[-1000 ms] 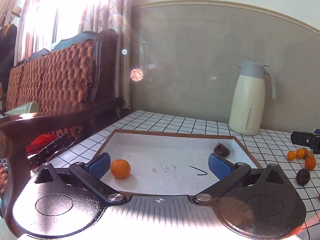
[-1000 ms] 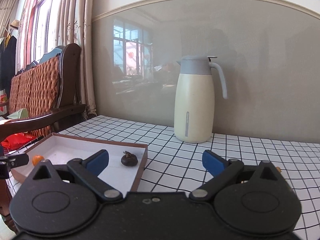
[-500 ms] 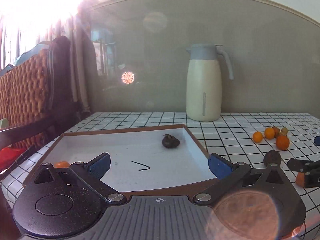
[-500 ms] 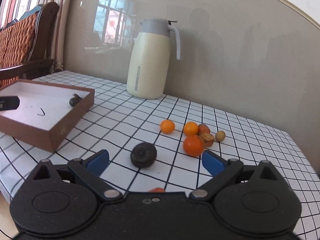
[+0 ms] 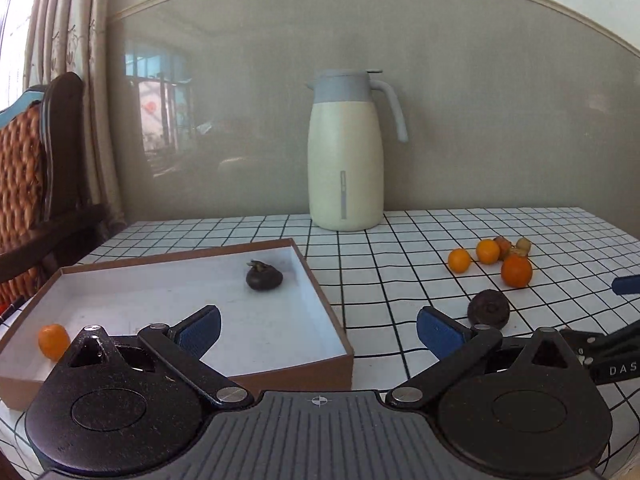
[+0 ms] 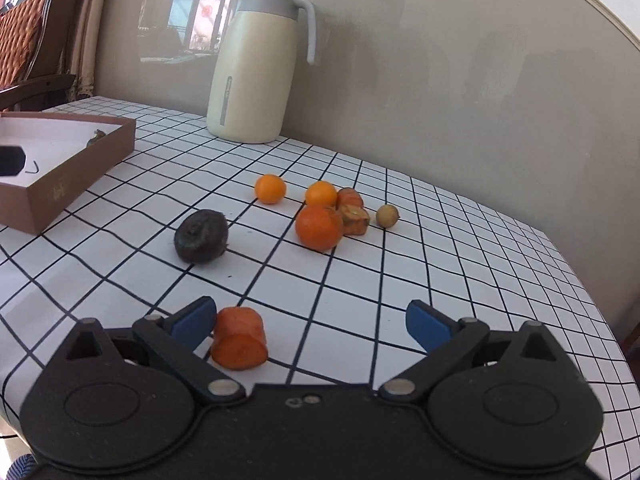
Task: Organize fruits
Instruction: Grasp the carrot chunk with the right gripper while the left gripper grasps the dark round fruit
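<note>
Both grippers spread wide, nothing gripped; two fruits in the box, rest loose on the checked table.

Left wrist view: left gripper (image 5: 318,326) released, jaws wide apart, low centre of frame. Brown box (image 5: 328,312) lower left holds a dark fruit (image 5: 264,276) near its far right corner and a small orange (image 5: 53,341) at the near left edge. Cream jug (image 5: 346,152) upper centre by the wall. Loose cluster of oranges (image 5: 516,270) mid right; another dark round fruit (image 5: 489,308) just beside the right pad.
Right wrist view: right gripper (image 6: 310,328) released, jaws wide. Orange chunk (image 6: 240,344) sits bottom centre, right by the left pad (image 6: 192,325); contact unclear. Dark round fruit centre left, orange cluster centre, small tan fruit (image 6: 387,216) at its right. Box at left edge, checked table (image 6: 480,280) underneath.
</note>
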Motion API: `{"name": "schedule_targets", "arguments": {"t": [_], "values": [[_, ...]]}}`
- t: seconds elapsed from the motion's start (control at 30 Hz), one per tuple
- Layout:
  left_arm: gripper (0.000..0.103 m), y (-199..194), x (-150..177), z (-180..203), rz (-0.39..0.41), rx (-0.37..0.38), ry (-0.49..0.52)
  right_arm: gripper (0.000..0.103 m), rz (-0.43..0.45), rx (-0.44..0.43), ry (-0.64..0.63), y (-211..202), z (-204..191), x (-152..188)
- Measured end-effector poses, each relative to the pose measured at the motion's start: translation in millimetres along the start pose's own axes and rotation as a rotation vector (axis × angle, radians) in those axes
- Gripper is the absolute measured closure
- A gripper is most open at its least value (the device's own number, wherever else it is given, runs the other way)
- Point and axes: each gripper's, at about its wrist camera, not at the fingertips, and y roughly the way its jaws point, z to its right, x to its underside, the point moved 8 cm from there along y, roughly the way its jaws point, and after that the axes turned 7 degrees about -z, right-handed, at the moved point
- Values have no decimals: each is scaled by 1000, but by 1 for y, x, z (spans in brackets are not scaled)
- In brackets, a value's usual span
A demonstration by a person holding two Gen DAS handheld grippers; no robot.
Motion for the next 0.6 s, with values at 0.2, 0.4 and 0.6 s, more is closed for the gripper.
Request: {"name": "schedule_targets", "arguments": {"t": [0.2,0.4,0.6], "values": [[0,7,0,35,-7,46,56,8,2,-28,4,-7,4,6],[0,4,4,40,-19,48,58,9,-14,-20,-81,-2,-14,6],[0,10,4,45,-28,63,48,9,-35,58,-80,4,8,13]]}}
